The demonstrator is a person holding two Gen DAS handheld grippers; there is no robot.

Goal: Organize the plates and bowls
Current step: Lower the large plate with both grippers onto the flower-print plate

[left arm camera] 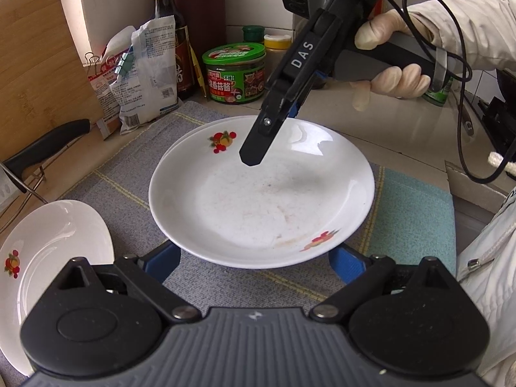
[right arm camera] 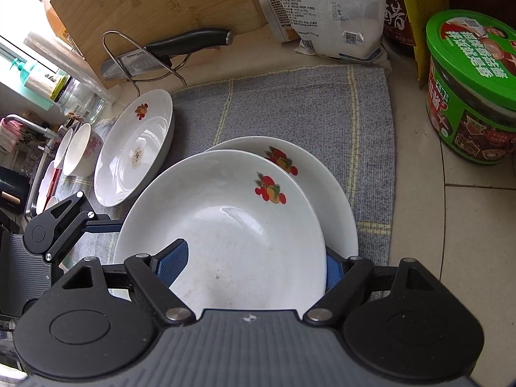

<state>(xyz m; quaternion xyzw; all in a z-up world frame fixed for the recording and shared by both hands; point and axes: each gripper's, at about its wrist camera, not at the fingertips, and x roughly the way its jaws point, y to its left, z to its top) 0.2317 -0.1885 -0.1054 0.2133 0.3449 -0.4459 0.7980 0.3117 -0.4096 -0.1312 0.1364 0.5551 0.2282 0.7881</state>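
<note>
Top plate [left arm camera: 261, 193] sits on a 2nd plate [right arm camera: 322, 174], offset so the lower one's far rim shows — both on the grey mat [left arm camera: 135, 161] on the counter. Each has a red fruit print on the rim.

L gripper [left arm camera: 258, 258]: jaws wide, blue pads either side of the top plate's near rim; pads look under/behind the rim, can't tell if they touch. Nothing clamped.

R gripper [right arm camera: 254, 266]: also wide, straddling the opposite rim — left pad [right arm camera: 172, 266] over the plate's inside, right pad outside by the rim, low between the 2 plates. Contact unclear. In the left wrist view one R finger hangs over the plate's bowl, gloved hand [left arm camera: 390, 61] on the grip.

3rd plate [right arm camera: 135, 151] leans tilted at the mat's edge, near the knife [right arm camera: 167, 53] on its wire stand. Bowls [right arm camera: 79, 150] beyond it, by the sink. Green jar [left arm camera: 234, 72], packets [left arm camera: 145, 74], bottle, cutting board [right arm camera: 154, 3] along the back.
</note>
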